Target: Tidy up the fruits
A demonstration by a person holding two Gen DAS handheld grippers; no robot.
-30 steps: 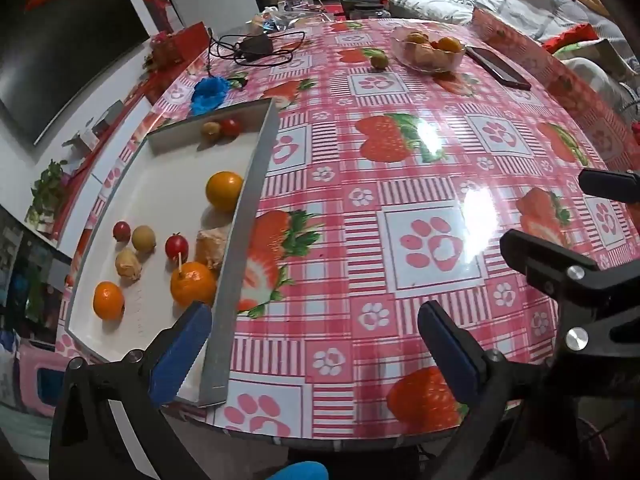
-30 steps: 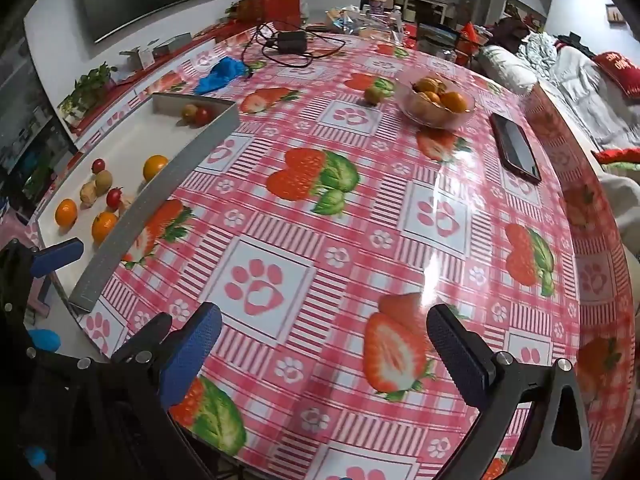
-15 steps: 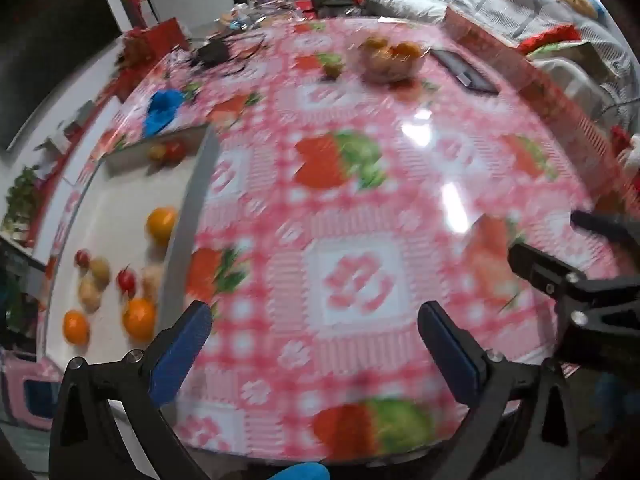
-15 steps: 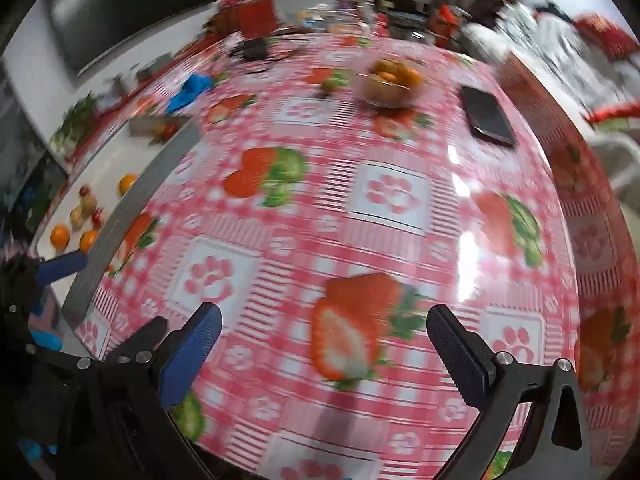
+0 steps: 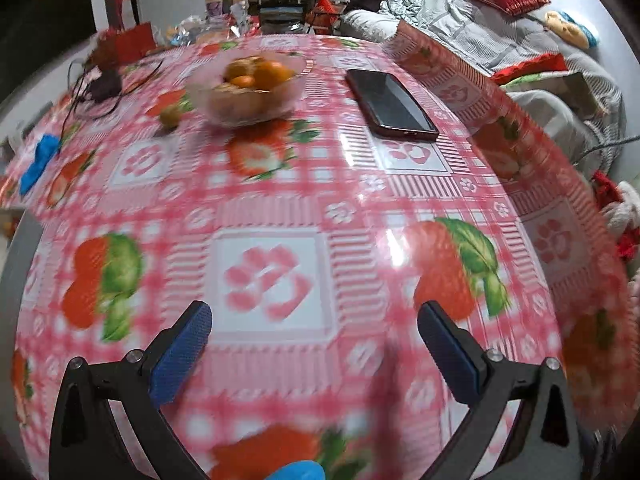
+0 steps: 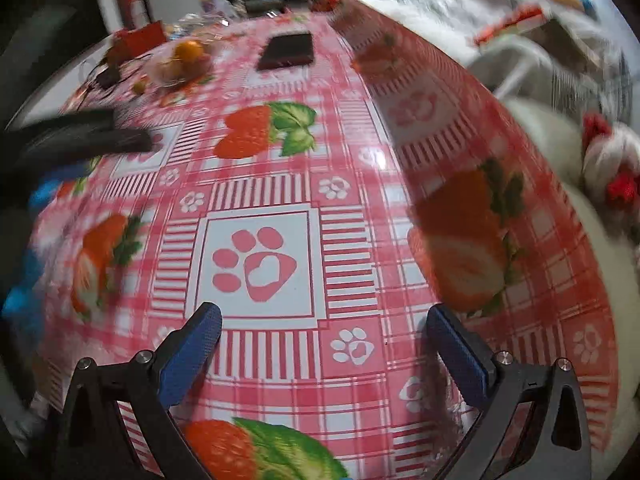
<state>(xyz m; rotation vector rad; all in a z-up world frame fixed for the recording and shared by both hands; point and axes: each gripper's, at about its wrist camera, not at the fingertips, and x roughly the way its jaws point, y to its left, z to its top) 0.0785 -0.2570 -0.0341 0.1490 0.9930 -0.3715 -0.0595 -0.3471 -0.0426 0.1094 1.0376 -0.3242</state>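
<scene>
Left gripper (image 5: 314,330), wrist view: two black fingers (image 5: 182,346) faced with blue textured pads, spread wide apart with nothing between them. The fingers enter from the lower corners of the view and converge slightly toward their tips. The gripper is held above the bench, tilted downward, touching nothing.

Right gripper (image 6: 324,332), wrist view: same construction, black fingers (image 6: 192,340) with blue pads, likewise spread wide and empty, raised clear of the bench. A blurred dark part of the left gripper crosses the left edge of this view at mid-height. Neither view shows the person's hands or sleeves.
</scene>
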